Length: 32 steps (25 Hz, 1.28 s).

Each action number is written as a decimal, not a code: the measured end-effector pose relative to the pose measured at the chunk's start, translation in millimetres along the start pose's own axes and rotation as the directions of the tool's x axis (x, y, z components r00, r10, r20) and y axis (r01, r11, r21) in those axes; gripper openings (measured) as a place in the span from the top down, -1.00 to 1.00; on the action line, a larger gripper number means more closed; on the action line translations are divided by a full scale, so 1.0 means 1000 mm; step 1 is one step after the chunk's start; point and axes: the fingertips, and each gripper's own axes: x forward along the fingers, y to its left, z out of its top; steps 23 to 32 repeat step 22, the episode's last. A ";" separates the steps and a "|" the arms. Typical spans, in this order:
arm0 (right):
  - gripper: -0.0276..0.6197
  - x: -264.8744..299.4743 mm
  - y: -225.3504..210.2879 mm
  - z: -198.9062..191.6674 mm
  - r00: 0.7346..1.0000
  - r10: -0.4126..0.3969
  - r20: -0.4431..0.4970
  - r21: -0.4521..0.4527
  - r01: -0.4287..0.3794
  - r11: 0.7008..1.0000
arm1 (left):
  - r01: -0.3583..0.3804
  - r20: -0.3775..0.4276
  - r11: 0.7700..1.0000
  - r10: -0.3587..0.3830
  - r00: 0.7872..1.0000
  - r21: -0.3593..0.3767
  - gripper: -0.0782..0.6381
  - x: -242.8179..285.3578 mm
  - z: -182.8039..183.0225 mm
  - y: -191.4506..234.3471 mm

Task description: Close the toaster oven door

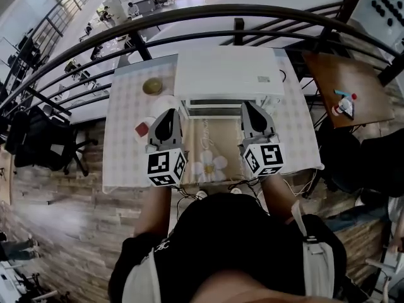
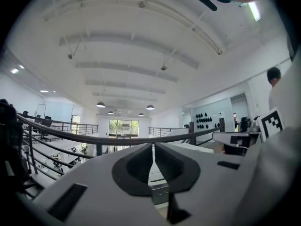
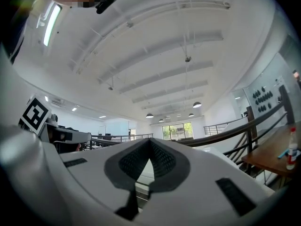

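The white toaster oven (image 1: 224, 74) stands at the far middle of the checked table (image 1: 126, 163). In front of it a tan panel (image 1: 214, 137), apparently its door, lies folded down flat. My left gripper (image 1: 168, 113) hovers at the panel's left edge and my right gripper (image 1: 252, 108) at its right edge, both tips aimed at the oven front. Both are shut with nothing between the jaws. In the left gripper view the left gripper (image 2: 153, 145) tilts up toward the ceiling, and the right gripper (image 3: 150, 140) does the same in the right gripper view. A strip of the oven (image 2: 157, 173) shows beyond the left jaws.
Left of the oven sit a round greenish bowl (image 1: 151, 86), a white plate (image 1: 165, 103) and a small red block (image 1: 142, 129). A dark curved railing (image 1: 208, 14) runs behind the table. A brown side table (image 1: 344, 74) with a bottle (image 1: 344, 106) stands at the right.
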 end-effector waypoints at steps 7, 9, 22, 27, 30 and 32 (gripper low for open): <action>0.91 -0.002 0.006 -0.002 1.000 0.020 -0.002 0.002 -0.020 1.000 | -0.043 -0.013 0.999 0.043 0.999 -0.005 0.71 -0.008 -0.009 0.007; 0.91 -0.004 0.009 -0.002 1.000 0.026 0.001 0.001 -0.026 1.000 | -0.045 -0.014 0.999 0.044 0.999 -0.004 0.71 -0.011 -0.009 0.007; 0.91 -0.010 0.013 -0.003 0.998 0.056 -0.004 0.016 -0.056 0.998 | -0.055 -0.011 0.998 0.055 0.998 0.009 0.71 -0.017 -0.010 -0.005; 0.91 -0.010 0.013 -0.003 0.998 0.056 -0.004 0.016 -0.056 0.998 | -0.055 -0.011 0.998 0.055 0.998 0.009 0.71 -0.017 -0.010 -0.005; 0.91 -0.010 0.013 -0.003 0.998 0.056 -0.004 0.016 -0.056 0.998 | -0.055 -0.011 0.998 0.055 0.998 0.009 0.71 -0.017 -0.010 -0.005; 0.91 -0.010 0.013 -0.003 0.998 0.056 -0.004 0.016 -0.056 0.998 | -0.055 -0.011 0.998 0.055 0.998 0.009 0.71 -0.017 -0.010 -0.005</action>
